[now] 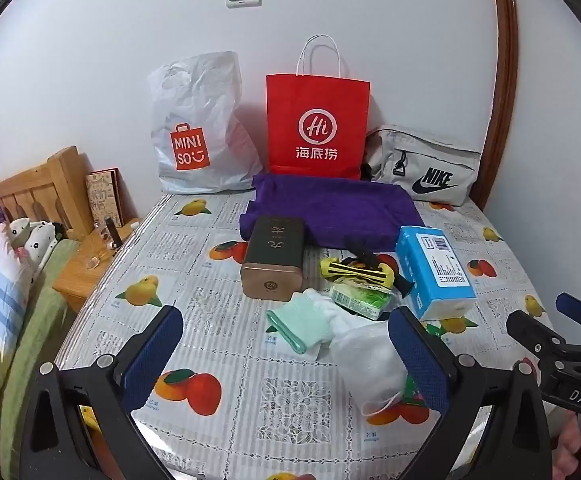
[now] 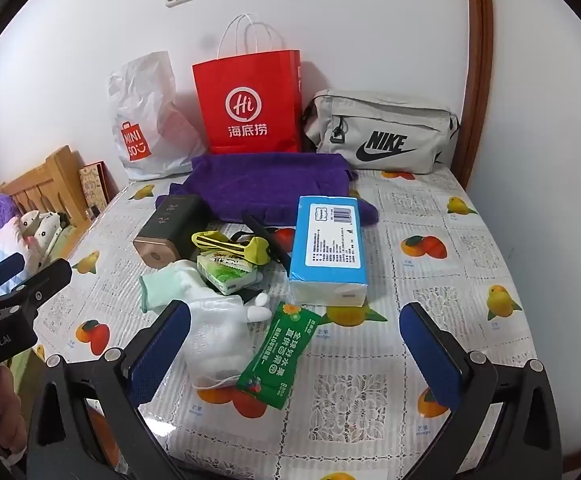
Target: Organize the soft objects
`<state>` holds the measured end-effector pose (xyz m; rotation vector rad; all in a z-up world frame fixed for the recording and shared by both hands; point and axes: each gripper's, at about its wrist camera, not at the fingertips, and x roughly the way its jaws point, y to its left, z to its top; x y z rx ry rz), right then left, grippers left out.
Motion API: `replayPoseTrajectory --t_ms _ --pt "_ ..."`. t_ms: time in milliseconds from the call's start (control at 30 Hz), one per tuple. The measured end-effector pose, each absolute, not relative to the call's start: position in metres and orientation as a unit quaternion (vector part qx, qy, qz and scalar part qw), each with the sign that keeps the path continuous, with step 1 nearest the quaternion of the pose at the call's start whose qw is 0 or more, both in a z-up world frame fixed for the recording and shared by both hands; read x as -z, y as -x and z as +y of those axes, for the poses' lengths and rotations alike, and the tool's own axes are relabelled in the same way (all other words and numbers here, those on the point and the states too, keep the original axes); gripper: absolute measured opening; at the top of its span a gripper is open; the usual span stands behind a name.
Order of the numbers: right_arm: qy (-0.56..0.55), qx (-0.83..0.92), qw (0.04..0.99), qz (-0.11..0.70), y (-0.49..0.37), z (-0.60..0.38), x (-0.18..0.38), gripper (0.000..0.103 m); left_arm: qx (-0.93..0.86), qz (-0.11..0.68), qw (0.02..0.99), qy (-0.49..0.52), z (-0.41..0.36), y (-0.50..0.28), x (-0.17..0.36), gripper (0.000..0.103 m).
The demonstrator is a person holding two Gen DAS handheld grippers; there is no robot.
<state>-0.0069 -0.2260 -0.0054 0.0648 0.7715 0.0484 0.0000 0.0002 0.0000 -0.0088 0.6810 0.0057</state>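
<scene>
Soft objects sit heaped at the centre of both frames on the fruit-print tablecloth (image 1: 218,344): a mint-green cloth (image 1: 292,326), a white mesh pouch (image 1: 364,356), a green tissue pack (image 1: 360,298), a blue tissue pack (image 2: 328,246) and a purple towel (image 1: 330,208) behind them. I hold both tongs spread wide and empty: the left gripper (image 1: 286,354) frames the cloth and pouch, and the right gripper (image 2: 294,350) frames the pouch and a green snack sachet (image 2: 280,360).

Risks, as I judge them: the pile overlaps, so closing on the pouch could drag the cloth or sachet with it. A hard bronze tin (image 1: 274,256) and a yellow razor (image 1: 356,270) lie touching the heap and could be knocked.

In the right view, the blue pack's long axis runs from lower centre toward the red bag (image 2: 250,100) at upper centre; the green cloth lies diagonally, upper right to lower left.
</scene>
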Motion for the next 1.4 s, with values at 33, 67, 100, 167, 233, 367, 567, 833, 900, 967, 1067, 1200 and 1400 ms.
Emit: replayPoseTrajectory --t_ms 33,67,100,167,233,367,567,833,900,967,1067,1200,1400 --pt "-0.031 -0.025 0.926 0.376 0.007 -0.226 0.005 0.103 -0.006 0.333 0.943 0.0 0.0 0.0 0.0 0.103" --pt "-0.031 -0.025 0.926 0.375 0.007 -0.226 0.005 0.103 -0.006 0.332 0.943 0.002 -0.001 0.001 0.0 0.103" --pt "-0.031 -0.025 0.927 0.373 0.008 -0.226 0.005 0.103 -0.006 0.33 0.944 0.004 -0.001 0.001 -0.001 0.103" --pt "-0.032 -0.024 0.929 0.368 0.012 -0.226 0.0 0.103 -0.005 0.332 0.943 0.002 -0.002 0.0 0.0 0.103" --pt "-0.03 -0.023 0.929 0.368 0.012 -0.223 0.0 0.103 -0.005 0.331 0.944 0.0 -0.005 -0.001 0.001 0.103" --pt "-0.027 -0.021 0.929 0.368 0.014 -0.223 0.0 0.103 -0.004 0.327 0.945 0.004 -0.005 0.0 -0.005 0.103" --pt "-0.026 -0.022 0.93 0.367 0.015 -0.223 -0.003 0.103 -0.002 0.322 0.947 0.008 0.0 0.004 -0.006 0.103" --pt "-0.024 -0.022 0.931 0.364 0.02 -0.224 -0.01 0.103 -0.001 0.321 0.947 0.008 0.003 0.006 -0.01 0.103" --pt "-0.023 -0.023 0.931 0.364 0.019 -0.224 -0.01 0.103 -0.001 0.32 0.947 0.007 0.003 0.007 -0.01 0.103" --pt "-0.021 -0.024 0.931 0.364 0.019 -0.224 -0.011 0.103 -0.001 0.321 0.947 0.007 0.003 0.006 -0.01 0.103" --pt "-0.02 -0.024 0.931 0.364 0.02 -0.222 -0.01 0.103 0.0 0.32 0.947 0.008 0.003 0.007 -0.01 0.103" --pt "-0.019 -0.024 0.932 0.362 0.02 -0.221 -0.009 0.103 -0.001 0.32 0.947 0.008 0.003 0.007 -0.01 0.103" --pt "-0.02 -0.024 0.932 0.361 0.02 -0.22 -0.01 0.103 0.0 0.32 0.947 0.006 0.003 0.008 -0.01 0.103"
